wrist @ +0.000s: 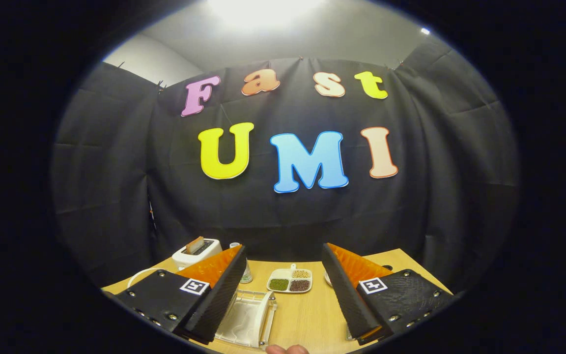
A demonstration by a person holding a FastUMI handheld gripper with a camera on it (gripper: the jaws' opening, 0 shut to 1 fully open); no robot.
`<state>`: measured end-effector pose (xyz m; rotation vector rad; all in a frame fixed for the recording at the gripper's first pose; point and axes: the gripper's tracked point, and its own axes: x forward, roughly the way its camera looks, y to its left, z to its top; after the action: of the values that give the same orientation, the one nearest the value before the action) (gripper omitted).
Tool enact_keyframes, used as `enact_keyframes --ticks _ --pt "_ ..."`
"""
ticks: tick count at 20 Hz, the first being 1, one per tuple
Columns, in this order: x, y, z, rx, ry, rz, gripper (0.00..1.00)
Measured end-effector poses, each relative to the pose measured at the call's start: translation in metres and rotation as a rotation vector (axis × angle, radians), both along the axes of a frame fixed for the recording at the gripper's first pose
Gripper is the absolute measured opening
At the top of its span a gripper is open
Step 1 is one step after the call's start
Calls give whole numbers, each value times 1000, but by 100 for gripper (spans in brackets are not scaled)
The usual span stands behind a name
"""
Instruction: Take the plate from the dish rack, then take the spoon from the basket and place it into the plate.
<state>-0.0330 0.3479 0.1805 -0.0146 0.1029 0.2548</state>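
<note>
The gripper (283, 268) hangs spread wide, holding nothing, above the table (307, 314); the dish rack (246, 319) lies at seven o'clock beside the left finger; its plate cannot be made out; a blind descent risks striking the rack's wall.

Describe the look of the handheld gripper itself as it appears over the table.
The gripper shows two long wedge-shaped fingers with ribbed inner faces, jaws standing open. Each sits on a black textured block studded with silver screws and bearing a square black-and-white fiducial marker. A fingertip of the person's hand peeks in below; no sleeve or cable is visible.
</note>
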Motion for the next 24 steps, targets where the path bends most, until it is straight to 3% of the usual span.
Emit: enact_keyframes --ticks 7,11,18,24 --pt "6 75 -51 -58 277 79 96" --pt "13 94 -86 -97 382 78 96" --pt "18 101 -158 -91 740 -14 96" --pt "26 104 -203 -144 900 -103 90"
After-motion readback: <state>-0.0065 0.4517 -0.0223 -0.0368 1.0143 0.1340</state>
